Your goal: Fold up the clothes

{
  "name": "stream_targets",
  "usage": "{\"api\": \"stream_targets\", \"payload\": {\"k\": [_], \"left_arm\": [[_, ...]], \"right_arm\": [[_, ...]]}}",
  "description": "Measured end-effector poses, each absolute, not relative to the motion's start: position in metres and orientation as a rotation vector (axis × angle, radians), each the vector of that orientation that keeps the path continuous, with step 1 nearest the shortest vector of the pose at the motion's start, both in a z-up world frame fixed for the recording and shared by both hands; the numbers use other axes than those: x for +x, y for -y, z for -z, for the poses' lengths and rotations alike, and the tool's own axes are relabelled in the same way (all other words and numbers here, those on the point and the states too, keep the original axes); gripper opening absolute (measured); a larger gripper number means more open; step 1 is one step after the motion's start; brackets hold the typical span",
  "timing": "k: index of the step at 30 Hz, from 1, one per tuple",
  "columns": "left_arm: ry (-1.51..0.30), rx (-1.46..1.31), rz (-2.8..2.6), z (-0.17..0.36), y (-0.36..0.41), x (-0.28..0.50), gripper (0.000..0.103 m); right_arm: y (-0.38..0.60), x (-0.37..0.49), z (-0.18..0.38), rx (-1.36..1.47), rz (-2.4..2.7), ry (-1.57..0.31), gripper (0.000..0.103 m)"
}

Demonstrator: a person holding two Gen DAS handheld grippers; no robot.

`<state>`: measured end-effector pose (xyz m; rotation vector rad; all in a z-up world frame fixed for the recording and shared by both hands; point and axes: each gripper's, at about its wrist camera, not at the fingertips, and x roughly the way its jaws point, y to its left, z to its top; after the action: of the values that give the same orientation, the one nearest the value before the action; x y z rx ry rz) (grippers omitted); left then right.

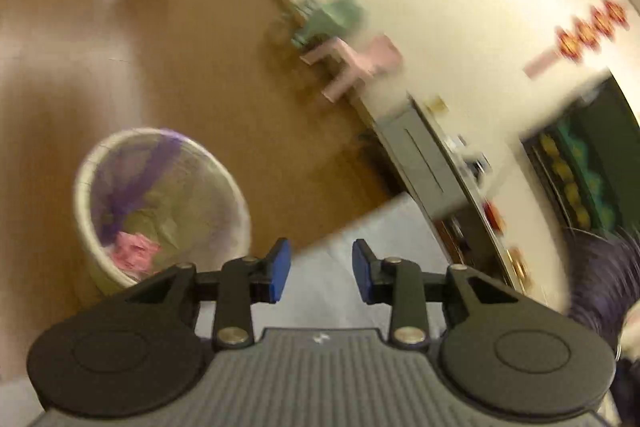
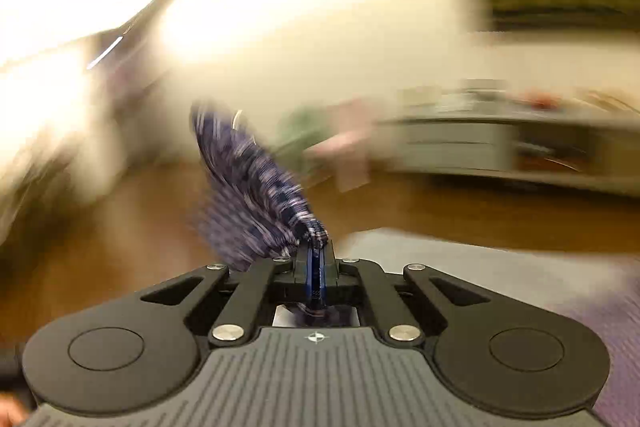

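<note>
Pick-up step. Right gripper (image 2: 316, 259) clamped on dark patterned garment (image 2: 256, 187), lifted clear above pale table (image 2: 460, 259). Left gripper (image 1: 321, 273) apart, empty, over table edge (image 1: 384, 223). Next likely: left takes opposite edge, spread cloth flat.

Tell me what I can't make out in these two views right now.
- Striped garment, right wrist view: motion blur hides its type and shape.
- Same garment, left wrist view: cut off by the right edge.
- Bin contents: blurred.
- Shelf items: blurred, too small.
</note>
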<state>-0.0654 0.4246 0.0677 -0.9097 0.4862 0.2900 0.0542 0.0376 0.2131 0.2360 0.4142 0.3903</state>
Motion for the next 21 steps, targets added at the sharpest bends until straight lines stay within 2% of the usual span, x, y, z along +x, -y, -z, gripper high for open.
{"api": "stream_targets", "payload": {"k": [4,7,9,11,13,15,16,18,21], "left_arm": [[-0.579,-0.797,-0.042,-0.070,-0.361,-0.037,0.036],[-0.643,-0.715,0.130,-0.068,-0.300,-0.033,0.040],[-0.665,-0.667,0.178,-0.063,-0.265,-0.041,0.043],[-0.677,-0.604,0.195,-0.055,-0.231,-0.057,0.043],[-0.679,-0.524,0.194,-0.044,-0.203,-0.079,0.047],[-0.690,-0.429,0.196,-0.035,-0.174,-0.104,0.049],[-0.696,-0.381,0.196,-0.030,-0.160,-0.117,0.050],[-0.712,-0.317,0.209,-0.021,-0.137,-0.136,0.053],[-0.714,-0.256,0.208,-0.017,-0.115,-0.158,0.058]], "right_arm": [[0.077,0.022,-0.145,0.322,-0.148,-0.593,0.006],[0.113,0.015,-0.114,0.361,-0.128,-0.679,0.007],[0.124,0.016,-0.106,0.353,-0.141,-0.693,0.011],[0.130,0.016,-0.108,0.296,-0.142,-0.677,0.028],[0.136,0.014,-0.111,0.223,-0.146,-0.654,0.053],[0.147,0.009,-0.115,0.144,-0.138,-0.632,0.064],[0.155,0.007,-0.117,0.113,-0.120,-0.625,0.078],[0.177,0.004,-0.118,0.112,-0.086,-0.616,0.084],[0.216,0.006,-0.110,0.331,-0.130,-0.646,0.084]]}}
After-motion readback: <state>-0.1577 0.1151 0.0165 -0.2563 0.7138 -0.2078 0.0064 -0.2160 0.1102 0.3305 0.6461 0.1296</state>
